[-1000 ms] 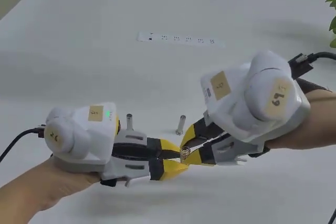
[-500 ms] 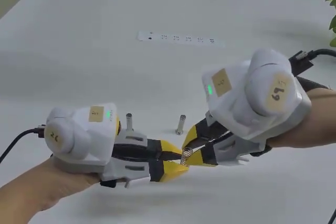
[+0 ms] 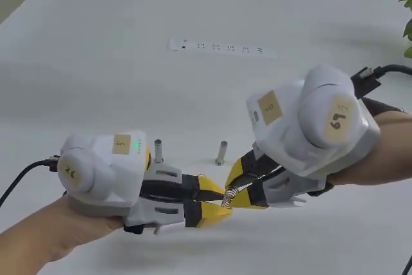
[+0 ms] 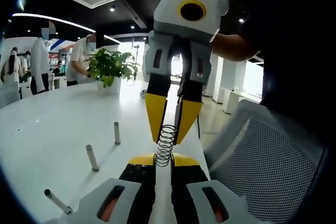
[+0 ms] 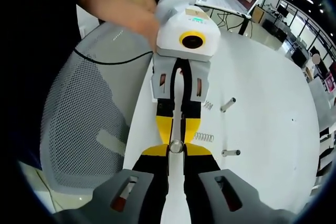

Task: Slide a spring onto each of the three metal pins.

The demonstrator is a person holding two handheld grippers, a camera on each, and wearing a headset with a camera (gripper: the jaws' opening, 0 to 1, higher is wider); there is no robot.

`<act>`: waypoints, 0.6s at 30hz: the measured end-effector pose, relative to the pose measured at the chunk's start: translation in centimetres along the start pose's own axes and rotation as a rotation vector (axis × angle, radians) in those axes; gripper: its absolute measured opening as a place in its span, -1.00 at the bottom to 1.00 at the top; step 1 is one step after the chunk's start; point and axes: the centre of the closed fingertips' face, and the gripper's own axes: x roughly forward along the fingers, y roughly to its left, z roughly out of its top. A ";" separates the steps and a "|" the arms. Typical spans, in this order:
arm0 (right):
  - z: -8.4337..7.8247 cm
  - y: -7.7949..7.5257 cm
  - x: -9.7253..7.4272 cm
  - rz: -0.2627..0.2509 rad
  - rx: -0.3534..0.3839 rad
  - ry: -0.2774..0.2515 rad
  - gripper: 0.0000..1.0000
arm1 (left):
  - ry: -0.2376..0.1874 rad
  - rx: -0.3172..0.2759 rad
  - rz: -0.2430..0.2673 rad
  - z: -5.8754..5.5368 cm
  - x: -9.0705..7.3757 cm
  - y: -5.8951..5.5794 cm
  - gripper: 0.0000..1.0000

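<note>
Spring (image 3: 226,196) pinched tip-to-tip here: left gripper (image 3: 217,201) clenched on one end, right gripper (image 3: 234,189) clamped on the other. Featherweight, bendy wire, likely to ping away; I'd grip near one end, bore clear. Right gripper's sticker reads maybe "69". Just behind the spring, a pin (image 3: 221,152), a second pin (image 3: 158,149) off left. Far beyond it, a power strip (image 3: 219,47).

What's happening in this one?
A person holds a two-jaw gripper in each hand over a white table. The left gripper and the right gripper meet tip to tip, both apparently shut on one small coiled metal spring held above the table, seemingly passing or re-gripping it. The three short metal pins are bare, and two spare springs lie near them.
</note>
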 end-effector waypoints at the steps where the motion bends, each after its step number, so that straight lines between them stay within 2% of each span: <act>1: 0.0 -0.1 0.0 -0.005 -0.001 -0.001 -0.87 | -0.002 0.002 0.005 0.0 0.0 0.1 -0.96; 14: 0.1 -0.3 0.1 -0.014 -0.002 -0.003 -0.87 | -0.001 -0.001 0.025 0.0 0.0 0.3 -0.95; 18: 0.7 -0.5 0.0 -0.017 0.016 -0.032 -0.87 | -0.011 -0.007 0.023 0.2 0.2 0.3 -0.88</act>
